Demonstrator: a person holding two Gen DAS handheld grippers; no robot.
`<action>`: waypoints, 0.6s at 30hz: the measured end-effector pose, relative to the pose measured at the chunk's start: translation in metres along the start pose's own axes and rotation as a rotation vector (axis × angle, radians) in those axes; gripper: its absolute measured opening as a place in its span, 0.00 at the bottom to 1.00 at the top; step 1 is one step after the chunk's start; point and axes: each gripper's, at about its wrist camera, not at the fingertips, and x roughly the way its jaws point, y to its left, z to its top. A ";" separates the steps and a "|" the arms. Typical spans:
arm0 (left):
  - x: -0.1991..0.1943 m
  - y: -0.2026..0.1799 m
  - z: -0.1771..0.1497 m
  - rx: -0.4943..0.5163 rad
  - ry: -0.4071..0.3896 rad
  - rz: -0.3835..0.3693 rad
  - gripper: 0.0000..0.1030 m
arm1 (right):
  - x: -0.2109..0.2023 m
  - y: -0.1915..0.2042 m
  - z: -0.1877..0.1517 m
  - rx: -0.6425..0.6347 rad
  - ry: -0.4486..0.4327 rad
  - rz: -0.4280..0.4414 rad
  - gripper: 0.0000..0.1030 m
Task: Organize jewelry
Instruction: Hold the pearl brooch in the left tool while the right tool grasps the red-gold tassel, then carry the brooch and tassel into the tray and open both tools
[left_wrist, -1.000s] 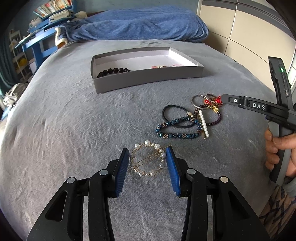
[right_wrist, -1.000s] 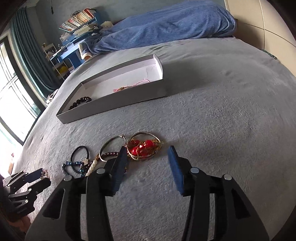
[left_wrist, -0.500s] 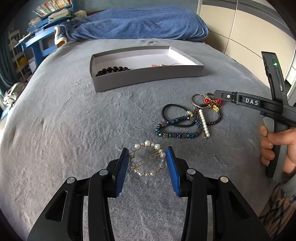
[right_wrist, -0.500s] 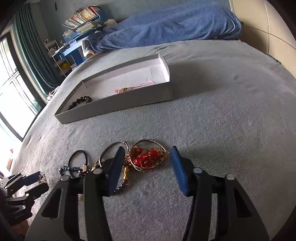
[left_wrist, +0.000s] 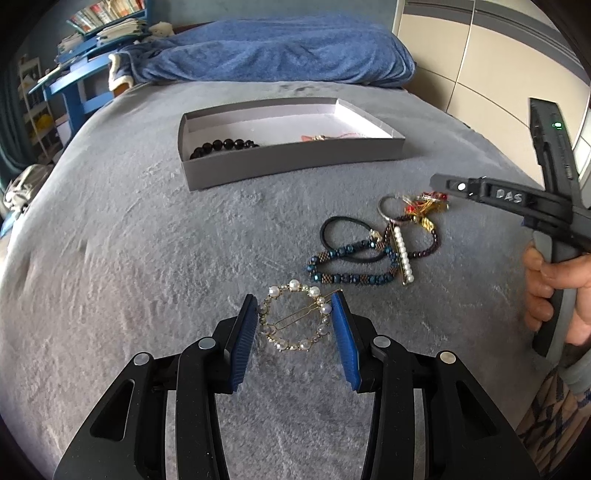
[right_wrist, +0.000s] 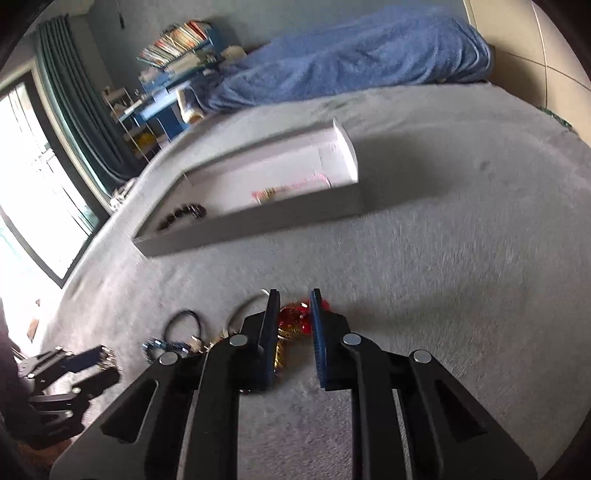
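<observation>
My left gripper (left_wrist: 294, 306) is open, its blue pads on either side of a round pearl hair clip (left_wrist: 293, 320) lying on the grey blanket. A pile of jewelry (left_wrist: 373, 251) lies to the right: blue beaded bracelet, black hair tie, pearl bar clip, dark bead bracelet. My right gripper (right_wrist: 294, 299) has closed on the red and gold bracelet (right_wrist: 295, 317) at the pile's far end; it also shows in the left wrist view (left_wrist: 424, 206). A grey open box (left_wrist: 291, 162) farther back holds a black bead bracelet (left_wrist: 221, 146) and a pink item (left_wrist: 317, 137).
A blue blanket (left_wrist: 273, 51) lies at the head of the bed. A blue desk with books (left_wrist: 81, 70) stands at the back left. A beige wall panel (left_wrist: 480, 74) is at the right. A window with curtains (right_wrist: 55, 166) is on the left.
My right gripper moved down onto the red and gold bracelet and its jaws narrowed around it. My left gripper stayed around the pearl clip, open.
</observation>
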 end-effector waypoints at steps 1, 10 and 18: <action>0.000 0.001 0.001 -0.003 -0.003 -0.001 0.41 | -0.004 0.000 0.002 0.001 -0.012 0.008 0.16; 0.002 0.007 0.012 -0.030 -0.019 -0.011 0.41 | -0.026 -0.013 0.013 0.080 -0.064 0.082 0.16; 0.001 0.009 0.024 -0.021 -0.041 -0.014 0.41 | -0.039 -0.009 0.027 0.062 -0.098 0.087 0.16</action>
